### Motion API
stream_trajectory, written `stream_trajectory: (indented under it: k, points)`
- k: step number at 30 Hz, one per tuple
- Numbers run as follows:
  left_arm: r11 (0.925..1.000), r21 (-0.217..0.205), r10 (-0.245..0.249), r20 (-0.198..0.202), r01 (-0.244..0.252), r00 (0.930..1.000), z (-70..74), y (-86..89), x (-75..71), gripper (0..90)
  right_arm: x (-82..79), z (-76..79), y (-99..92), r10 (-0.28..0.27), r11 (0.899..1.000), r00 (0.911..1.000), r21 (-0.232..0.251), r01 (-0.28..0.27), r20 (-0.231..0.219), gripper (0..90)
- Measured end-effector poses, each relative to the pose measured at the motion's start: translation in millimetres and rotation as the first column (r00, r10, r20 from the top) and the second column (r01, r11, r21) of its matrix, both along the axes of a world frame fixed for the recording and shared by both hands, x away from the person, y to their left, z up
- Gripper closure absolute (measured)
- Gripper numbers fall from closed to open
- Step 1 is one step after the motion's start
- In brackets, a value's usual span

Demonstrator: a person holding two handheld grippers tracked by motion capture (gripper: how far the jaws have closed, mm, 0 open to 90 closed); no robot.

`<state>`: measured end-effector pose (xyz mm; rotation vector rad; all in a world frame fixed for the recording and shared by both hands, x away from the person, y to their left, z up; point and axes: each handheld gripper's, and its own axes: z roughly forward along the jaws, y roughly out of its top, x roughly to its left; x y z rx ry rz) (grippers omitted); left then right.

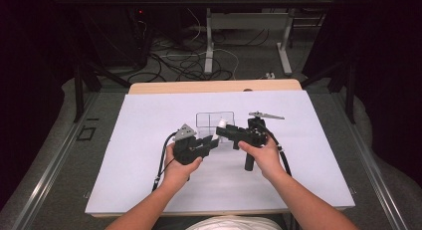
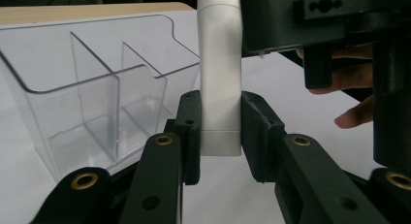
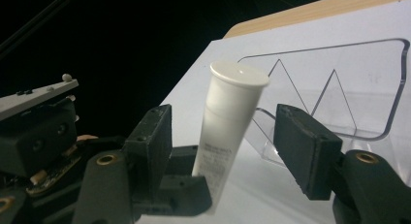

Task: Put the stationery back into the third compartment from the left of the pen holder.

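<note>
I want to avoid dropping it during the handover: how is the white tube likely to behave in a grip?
The white tube looks smooth and glossy, so it may slip. The left claw clamps its flat crimped end, which probably gives under pressure. The cap end stands between the right claw pads, which are not pressing on it; held at one end, the tube may tilt.

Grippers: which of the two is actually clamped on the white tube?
The left gripper: its pads press the white tube at the crimped end. The right gripper straddles the cap end with visible gaps.
</note>
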<state>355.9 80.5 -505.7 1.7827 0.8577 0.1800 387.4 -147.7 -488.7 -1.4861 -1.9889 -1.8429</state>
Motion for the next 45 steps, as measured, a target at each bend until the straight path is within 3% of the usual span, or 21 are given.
stream_trajectory:
  k: [10, 18, 26, 36, 42, 45]
  points:
    - [0.9986, 0.028, -0.046, 0.019, 0.045, 0.9988, -1.2, -8.4, -5.0, 71.2, -0.4, -4.8, -3.4, -0.021, 0.999, 0.9978, 0.029, 0.023, -0.063, 53.4]
    - [0.9981, 0.019, -0.059, 0.017, 0.059, 0.9981, -1.4, -11.9, -7.5, 71.2, 0.0, -8.2, -4.4, -0.040, 0.997, 0.9955, 0.063, 0.045, -0.086, 62.0]
    - [0.9967, 0.035, -0.074, 0.023, 0.073, 0.9970, -2.9, -12.6, -7.0, 71.1, 0.2, -8.3, -6.4, -0.036, 0.996, 0.9919, 0.075, 0.045, -0.122, 65.7]
    - [0.9968, 0.023, -0.076, 0.005, 0.076, 0.9971, -4.6, -13.3, -6.9, 70.6, 0.5, -8.8, -6.6, -0.036, 0.995, 0.9904, 0.082, 0.047, -0.133, 66.3]
    - [0.9970, 0.009, -0.076, -0.019, 0.077, 0.9969, -7.2, -12.8, -5.4, 64.2, 1.1, -7.9, -8.5, -0.051, 0.996, 0.9926, 0.072, 0.059, -0.110, 66.4]
    - [0.9973, 0.026, -0.068, -0.014, 0.068, 0.9976, -8.5, -12.5, -4.7, 61.1, 1.6, -6.8, -10.4, -0.058, 0.996, 0.9939, 0.065, 0.064, -0.094, 66.4]
